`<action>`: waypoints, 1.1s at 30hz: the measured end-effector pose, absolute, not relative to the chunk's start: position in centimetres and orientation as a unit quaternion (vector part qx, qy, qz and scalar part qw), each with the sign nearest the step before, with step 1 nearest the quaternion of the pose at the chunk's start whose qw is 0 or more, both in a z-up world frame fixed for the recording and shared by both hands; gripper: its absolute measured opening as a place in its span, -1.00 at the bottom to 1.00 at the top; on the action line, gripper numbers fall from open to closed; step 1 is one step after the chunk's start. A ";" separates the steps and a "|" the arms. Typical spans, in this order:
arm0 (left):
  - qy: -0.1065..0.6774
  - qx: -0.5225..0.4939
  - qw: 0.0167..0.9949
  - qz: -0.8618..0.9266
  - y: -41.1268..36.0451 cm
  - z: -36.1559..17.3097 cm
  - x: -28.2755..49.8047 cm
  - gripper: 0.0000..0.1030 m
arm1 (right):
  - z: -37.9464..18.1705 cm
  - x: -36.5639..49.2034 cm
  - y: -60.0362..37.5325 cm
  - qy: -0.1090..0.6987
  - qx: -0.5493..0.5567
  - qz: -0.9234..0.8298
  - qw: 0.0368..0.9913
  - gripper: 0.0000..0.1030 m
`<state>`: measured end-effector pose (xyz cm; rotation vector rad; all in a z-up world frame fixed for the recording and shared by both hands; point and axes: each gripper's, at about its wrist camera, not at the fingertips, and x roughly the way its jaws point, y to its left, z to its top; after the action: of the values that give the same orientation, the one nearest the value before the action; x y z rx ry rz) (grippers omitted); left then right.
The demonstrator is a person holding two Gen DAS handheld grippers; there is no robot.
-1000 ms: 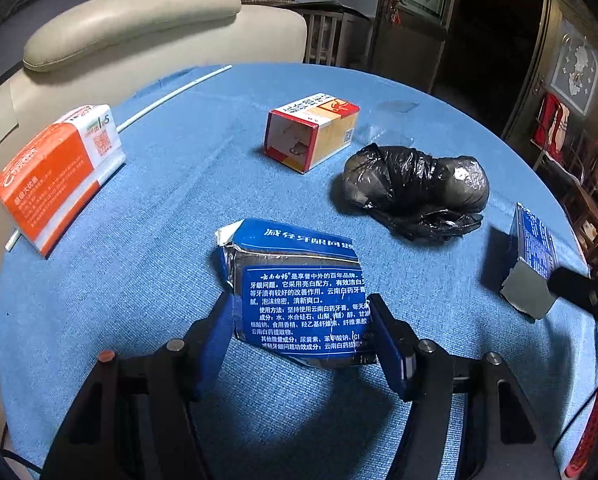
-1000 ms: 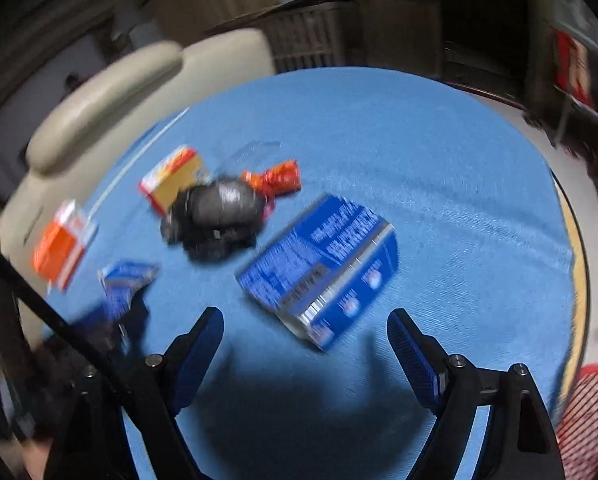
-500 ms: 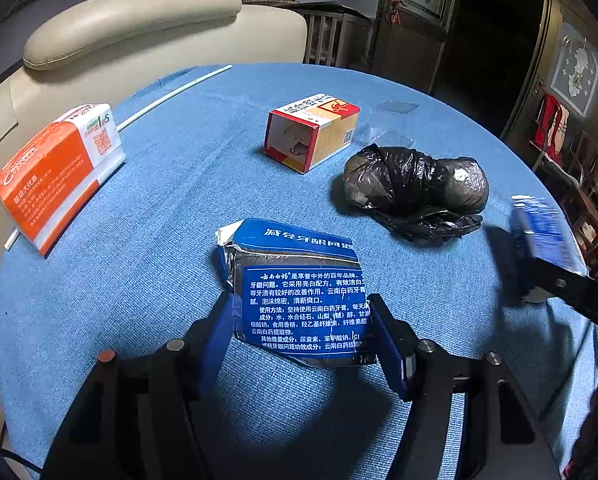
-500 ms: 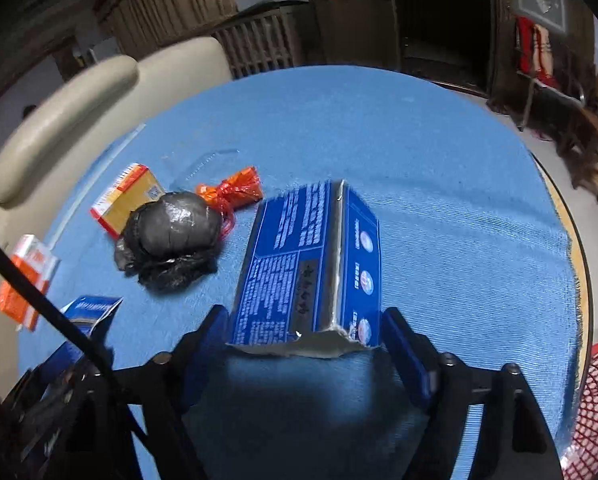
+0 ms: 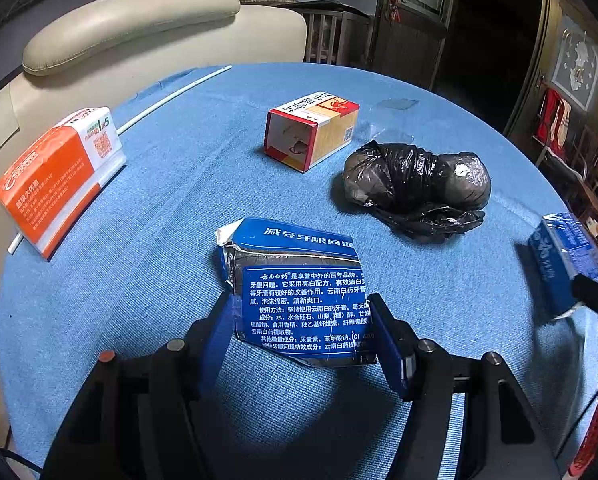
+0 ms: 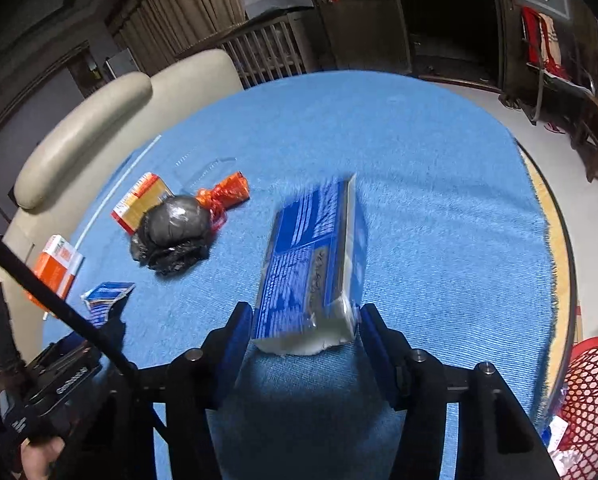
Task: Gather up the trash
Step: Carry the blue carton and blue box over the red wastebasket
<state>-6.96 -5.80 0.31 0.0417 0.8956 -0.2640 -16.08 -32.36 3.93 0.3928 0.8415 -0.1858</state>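
Trash on blue table (image 6: 439,200): left gripper (image 5: 301,330) clamps torn carton (image 5: 299,292), resting on cloth. Right gripper (image 6: 304,330), jaws just closing, pads now against long blue box (image 6: 311,264). Black bag (image 5: 417,184) between both. Red basket (image 6: 591,392) at table's edge.

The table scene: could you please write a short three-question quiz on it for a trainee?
1. True or false: the black bag lies in the red basket.
2. What does the left gripper hold? A: an orange box. B: the torn blue box. C: the black bag.
3. What colour is the twisted wrapper beside the black bag?

Key:
1. False: it lies on the table.
2. B.
3. Orange.
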 end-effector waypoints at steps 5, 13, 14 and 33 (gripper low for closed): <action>0.432 0.034 0.893 -0.121 -6.2 0.3 -7.1 0.30 | 4.8 -18.1 -33.3 0.389 0.202 -0.086 0.895 0.13; 0.434 0.049 0.892 -0.115 -6.4 0.0 -7.1 0.29 | 3.2 -19.1 -33.4 0.424 0.134 -0.128 0.887 0.52; 0.433 0.050 0.892 -0.115 -6.4 0.0 -7.1 0.29 | 3.4 -19.3 -33.2 0.422 0.120 -0.128 0.889 0.52; 0.412 0.068 0.899 -0.133 -7.6 1.3 -9.8 0.29 | 5.5 -22.9 -34.6 0.382 0.141 -0.114 0.906 0.17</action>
<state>-9.79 -7.58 1.31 0.1407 0.8524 -0.2755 -22.87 -34.62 5.51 0.2902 0.7891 -0.2349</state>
